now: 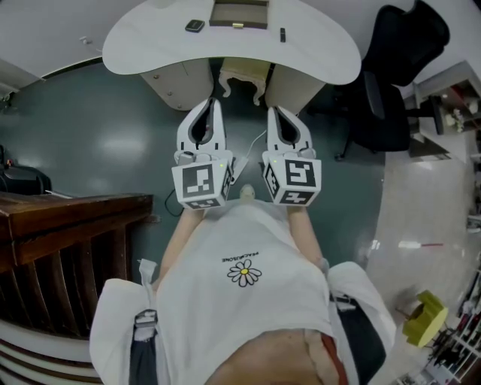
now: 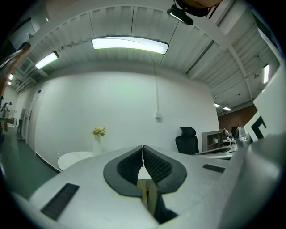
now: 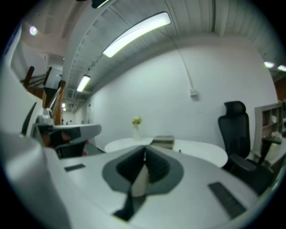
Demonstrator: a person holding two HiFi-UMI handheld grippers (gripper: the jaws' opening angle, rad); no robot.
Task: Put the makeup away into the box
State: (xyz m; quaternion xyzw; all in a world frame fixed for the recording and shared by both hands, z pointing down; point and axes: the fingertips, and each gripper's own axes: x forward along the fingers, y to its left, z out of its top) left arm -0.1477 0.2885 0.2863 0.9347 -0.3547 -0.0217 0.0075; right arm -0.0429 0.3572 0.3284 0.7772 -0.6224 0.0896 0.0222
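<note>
The box (image 1: 239, 13), shallow with a brown-olive inside, sits open at the 12 o'clock edge of the white desk (image 1: 316, 53). In the right gripper view it (image 3: 163, 142) appears as a low dark slab on the desk top. At the box's 9 o'clock, a little apart from it, lies a small dark case (image 1: 195, 25), perhaps a makeup compact, though it is too small to tell. At the box's 4 o'clock lies a thin dark stick (image 1: 282, 34), also clear of the box. Neither piece is inside the box.

At the desk's 6 o'clock, short of its near rim, the person holds both tools side by side over the dark green floor (image 1: 98, 135). The left claw (image 1: 213, 103) is closed, its ribbed black pads meeting at the tips with nothing between them (image 2: 143, 146). The right claw (image 1: 275, 111) is likewise closed and empty (image 3: 144, 150), aimed toward the desk.

A white vase of yellow flowers (image 3: 136, 127) stands behind the box. A black office chair (image 1: 398, 68) is at the desk's 3 o'clock, and a dark wooden railing (image 1: 68, 218) is at the person's 9 o'clock.
</note>
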